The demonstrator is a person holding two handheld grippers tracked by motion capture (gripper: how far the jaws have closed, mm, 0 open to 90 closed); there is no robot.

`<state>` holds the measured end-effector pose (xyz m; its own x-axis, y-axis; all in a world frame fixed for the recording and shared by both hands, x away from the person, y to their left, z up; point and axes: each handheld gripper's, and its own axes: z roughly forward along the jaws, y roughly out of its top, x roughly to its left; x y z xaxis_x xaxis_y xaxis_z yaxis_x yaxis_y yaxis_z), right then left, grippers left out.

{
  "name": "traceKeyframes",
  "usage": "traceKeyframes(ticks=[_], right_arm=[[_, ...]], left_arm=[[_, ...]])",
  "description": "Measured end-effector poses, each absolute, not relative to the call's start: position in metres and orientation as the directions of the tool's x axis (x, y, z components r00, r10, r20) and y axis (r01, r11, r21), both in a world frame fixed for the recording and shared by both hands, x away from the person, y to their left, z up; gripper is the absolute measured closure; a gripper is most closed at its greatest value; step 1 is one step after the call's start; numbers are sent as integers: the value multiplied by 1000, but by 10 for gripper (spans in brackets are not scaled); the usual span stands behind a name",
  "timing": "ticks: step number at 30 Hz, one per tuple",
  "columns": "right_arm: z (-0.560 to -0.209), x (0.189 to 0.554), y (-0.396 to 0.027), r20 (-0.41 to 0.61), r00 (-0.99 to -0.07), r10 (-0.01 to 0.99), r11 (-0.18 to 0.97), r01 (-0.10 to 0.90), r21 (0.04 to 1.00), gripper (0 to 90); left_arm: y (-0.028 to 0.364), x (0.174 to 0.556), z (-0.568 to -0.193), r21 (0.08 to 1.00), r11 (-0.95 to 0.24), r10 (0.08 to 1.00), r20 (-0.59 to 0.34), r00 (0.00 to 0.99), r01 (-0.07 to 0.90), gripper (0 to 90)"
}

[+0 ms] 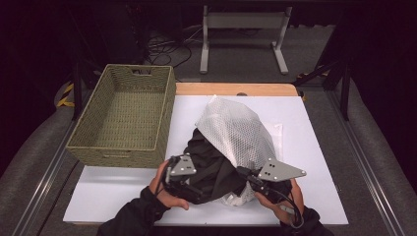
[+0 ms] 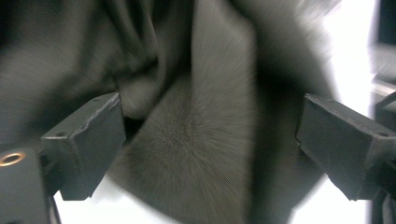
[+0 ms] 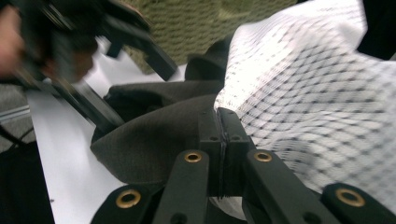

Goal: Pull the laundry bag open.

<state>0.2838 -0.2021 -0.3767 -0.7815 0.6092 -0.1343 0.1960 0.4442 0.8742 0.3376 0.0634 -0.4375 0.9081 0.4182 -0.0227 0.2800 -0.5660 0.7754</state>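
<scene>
Lying on the white mat (image 1: 123, 191), right of the woven basket (image 1: 125, 115), the mesh bag (image 1: 236, 130) runs lengthwise near-to-far, its narrow end pointing far, with dark cloth (image 1: 209, 169) spilling out the near end. Left gripper (image 1: 189, 189) has its jaws spread wide around the cloth without pinching it, while the right gripper (image 1: 246, 173) is clamped on the bag's near edge.
</scene>
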Motion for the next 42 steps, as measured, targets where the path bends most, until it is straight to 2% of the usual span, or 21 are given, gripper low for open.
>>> traceKeyframes(ticks=[4,6,9,10,11,16,22,26,30,36,37,39,42], right_arm=[[-387,288,-196,-168,-780,603,491,197,849,895],[-392,292,-195,-166,-780,603,497,205,843,894],[-398,299,-197,-152,-774,614,498,230,836,894],[-400,302,-198,-143,-773,618,494,240,836,894],[-401,304,-199,-136,-771,623,489,248,836,894],[-397,310,-202,-99,-768,633,449,260,855,896],[-357,318,-187,-35,-813,581,347,208,915,898],[-328,318,-168,-48,-849,526,333,154,930,899],[-310,315,-155,-41,-874,484,313,130,941,899],[-318,301,-154,-43,-885,464,343,135,929,899],[-322,298,-156,-41,-886,461,351,140,926,899],[-334,294,-164,-42,-878,477,372,159,914,899],[-346,293,-177,-28,-861,507,374,191,908,900]], left_arm=[[44,354,-451,774,-555,446,-32,895,304,104],[36,363,-449,781,-547,445,-32,895,300,210],[26,373,-447,804,-527,403,-49,914,275,572],[21,376,-448,815,-515,378,-62,924,265,766],[18,378,-448,818,-512,370,-63,927,260,827],[12,374,-437,872,-432,370,-64,927,232,855],[36,359,-397,934,-302,421,-46,906,188,864],[51,343,-379,952,-263,462,-18,887,157,864],[45,330,-378,955,-260,500,6,866,144,863],[25,351,-403,950,-236,601,-22,799,203,862],[24,361,-408,955,-182,650,-63,757,236,862],[23,368,-410,962,-147,695,-65,716,230,863],[19,379,-417,965,-104,718,-95,690,241,862]])
